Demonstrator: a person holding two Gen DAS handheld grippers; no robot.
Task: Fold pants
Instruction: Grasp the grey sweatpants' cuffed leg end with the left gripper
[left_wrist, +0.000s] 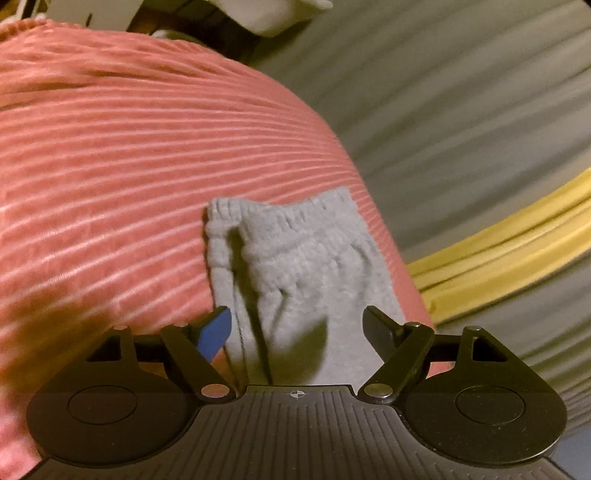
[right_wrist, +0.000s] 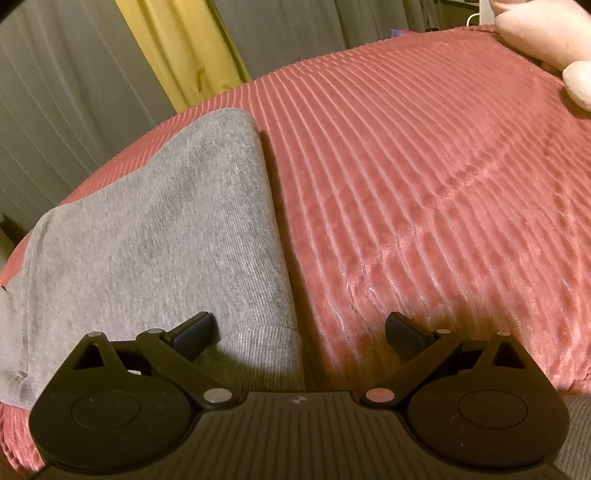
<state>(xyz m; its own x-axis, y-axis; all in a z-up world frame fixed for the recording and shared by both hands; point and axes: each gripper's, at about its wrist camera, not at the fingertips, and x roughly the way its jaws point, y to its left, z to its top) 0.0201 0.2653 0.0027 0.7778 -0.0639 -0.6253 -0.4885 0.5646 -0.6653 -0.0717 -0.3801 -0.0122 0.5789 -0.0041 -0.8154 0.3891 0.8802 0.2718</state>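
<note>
Grey knit pants lie on a pink ribbed bedspread. In the left wrist view their gathered elastic waistband end (left_wrist: 291, 243) lies near the bed's right edge, just ahead of my open left gripper (left_wrist: 297, 328), with the cloth running between the fingers. In the right wrist view a pant leg (right_wrist: 166, 236) runs away from me, and its ribbed cuff (right_wrist: 266, 347) sits between the fingers of my open right gripper (right_wrist: 301, 332), nearer the left finger. Neither gripper holds cloth.
The pink ribbed bedspread (right_wrist: 424, 184) covers the bed. Grey curtains (left_wrist: 461, 92) and a yellow curtain (right_wrist: 177, 48) hang beyond the bed's edge. A pale pillow or soft toy (right_wrist: 546, 40) lies at the far right corner.
</note>
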